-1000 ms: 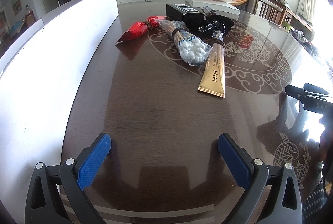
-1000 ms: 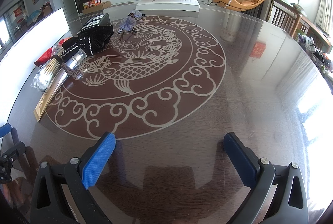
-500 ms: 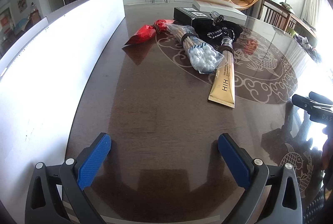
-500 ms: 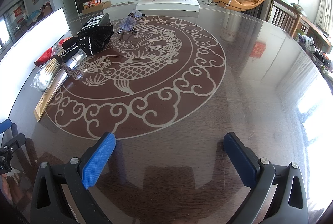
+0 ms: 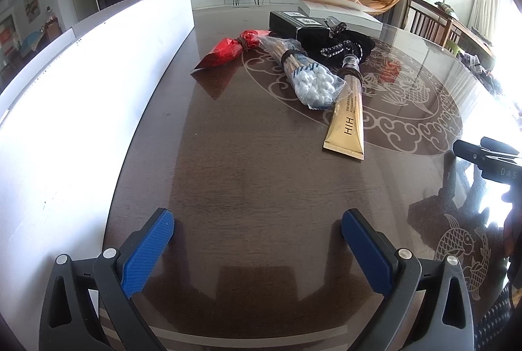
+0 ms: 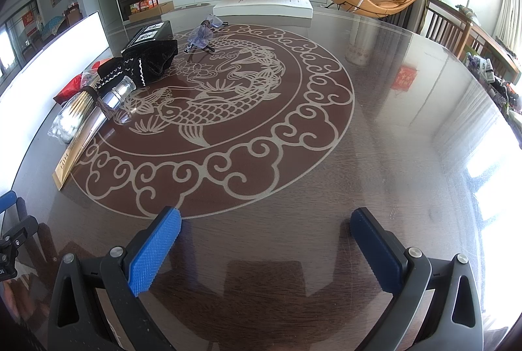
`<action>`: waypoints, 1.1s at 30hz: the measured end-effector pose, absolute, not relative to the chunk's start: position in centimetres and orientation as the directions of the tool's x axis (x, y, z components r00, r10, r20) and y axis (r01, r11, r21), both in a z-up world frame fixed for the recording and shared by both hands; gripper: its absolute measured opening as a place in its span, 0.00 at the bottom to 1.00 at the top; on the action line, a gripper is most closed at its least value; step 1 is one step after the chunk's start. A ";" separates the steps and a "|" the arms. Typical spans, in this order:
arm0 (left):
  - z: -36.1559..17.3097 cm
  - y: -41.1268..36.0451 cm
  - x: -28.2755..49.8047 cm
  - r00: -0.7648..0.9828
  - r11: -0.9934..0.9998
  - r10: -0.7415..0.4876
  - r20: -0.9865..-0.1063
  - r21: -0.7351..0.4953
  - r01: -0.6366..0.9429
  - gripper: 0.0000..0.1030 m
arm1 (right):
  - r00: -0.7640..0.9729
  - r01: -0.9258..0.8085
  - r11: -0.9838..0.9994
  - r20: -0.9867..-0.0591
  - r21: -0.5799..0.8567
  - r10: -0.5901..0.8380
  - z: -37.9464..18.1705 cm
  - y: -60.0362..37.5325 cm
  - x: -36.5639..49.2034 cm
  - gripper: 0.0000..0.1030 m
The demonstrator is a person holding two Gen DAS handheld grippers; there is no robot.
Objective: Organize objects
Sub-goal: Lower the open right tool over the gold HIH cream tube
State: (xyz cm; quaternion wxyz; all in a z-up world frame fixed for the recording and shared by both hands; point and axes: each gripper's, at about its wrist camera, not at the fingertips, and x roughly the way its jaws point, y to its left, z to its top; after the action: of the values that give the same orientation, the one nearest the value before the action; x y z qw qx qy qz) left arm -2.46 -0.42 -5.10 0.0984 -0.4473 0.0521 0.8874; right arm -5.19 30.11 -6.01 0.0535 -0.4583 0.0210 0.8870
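With both the left tongs [image 5: 257, 235] and right tongs [image 6: 266, 235] spread wide and empty, bring your left straight over the gold tube [image 5: 348, 119], squaring across its width before closing.

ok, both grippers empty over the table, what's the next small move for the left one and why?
Probably ease the left gripper forward toward the gold tube. It is open with nothing between its fingers, and the tube's flat crimped end is the nearest item ahead, slightly right, lying clear on the table. The right gripper is open over bare tabletop.

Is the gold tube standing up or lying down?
Lying down: the gold tube rests flat on the table, crimped end nearest the camera.
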 end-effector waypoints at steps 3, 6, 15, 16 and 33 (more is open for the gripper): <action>-5.1 -0.4 -2.4 -0.585 -0.976 0.128 -0.801 0.004 -0.219 1.00 | -0.573 -0.116 -0.993 -0.816 -0.012 0.077 -6.0 30.1 -5.3 1.00; -5.1 -0.4 -2.4 -0.586 -0.976 0.128 -0.800 0.004 -0.219 1.00 | -0.542 -0.118 -0.993 -0.837 -0.010 0.073 -5.9 30.1 -5.8 1.00; -5.1 -0.4 -2.4 -0.584 -0.975 0.132 -0.801 0.001 -0.221 1.00 | -0.498 0.079 -0.986 -0.851 0.146 -0.165 -3.9 20.2 -12.0 1.00; -5.1 -0.4 -2.4 -0.584 -0.975 0.132 -0.801 0.001 -0.221 1.00 | -0.481 0.106 -0.985 -0.860 0.135 -0.169 -4.1 18.7 -12.9 0.96; -5.2 -0.3 -2.3 -0.585 -0.975 0.132 -0.800 0.002 -0.222 1.00 | -0.556 0.117 -0.993 -0.830 -0.016 -0.052 -4.9 18.2 -11.7 0.27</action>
State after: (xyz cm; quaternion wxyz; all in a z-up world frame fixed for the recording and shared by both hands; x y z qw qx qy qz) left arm -2.32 -0.28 -5.19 0.0995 -0.4443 0.0507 0.8889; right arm -11.68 18.22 -4.95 -0.0479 -0.4688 -0.0346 0.8813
